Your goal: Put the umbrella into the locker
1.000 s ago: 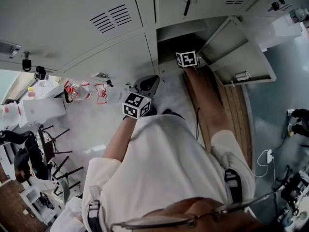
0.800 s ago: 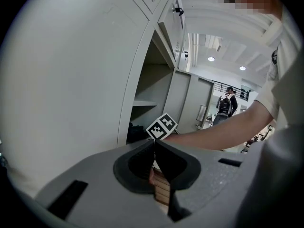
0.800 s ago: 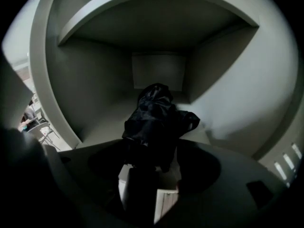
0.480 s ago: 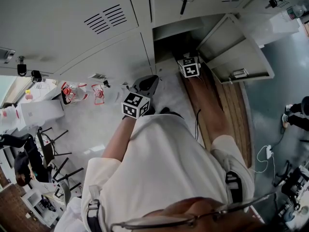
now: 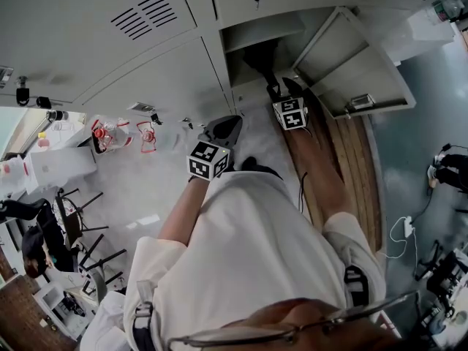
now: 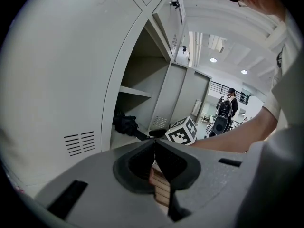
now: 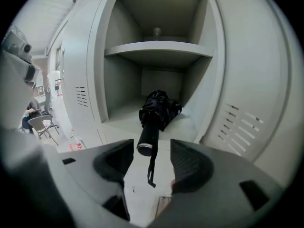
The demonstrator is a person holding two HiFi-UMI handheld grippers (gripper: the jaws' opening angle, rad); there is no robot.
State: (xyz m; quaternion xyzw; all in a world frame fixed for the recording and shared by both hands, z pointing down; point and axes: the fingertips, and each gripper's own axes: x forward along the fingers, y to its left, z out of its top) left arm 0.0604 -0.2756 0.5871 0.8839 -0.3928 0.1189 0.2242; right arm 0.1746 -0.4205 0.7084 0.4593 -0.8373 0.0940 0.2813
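A folded black umbrella (image 7: 159, 109) lies on the floor of the open locker compartment (image 7: 156, 47), its handle (image 7: 146, 141) sticking out over the front sill with a strap hanging down. My right gripper (image 7: 151, 151) hovers just in front of the locker; its jaws are closing and stand apart, their pads touching nothing. The head view shows the umbrella (image 5: 262, 61) inside the locker and the right gripper (image 5: 283, 90) just outside it. My left gripper (image 5: 219, 131) is held lower and to the left, with its jaws (image 6: 155, 148) shut on nothing. From there the umbrella (image 6: 124, 124) appears in the locker.
The locker door (image 5: 351, 57) stands swung open to the right. Closed vented doors (image 5: 142, 17) fill the wall to the left. A wooden floor strip (image 5: 358, 167) runs along the right. Chairs (image 5: 80, 225) stand at the left, cables (image 5: 406, 236) lie at the right.
My right gripper has pulled back out of the locker toward me, leaving the umbrella lying inside. The left gripper has barely shifted.
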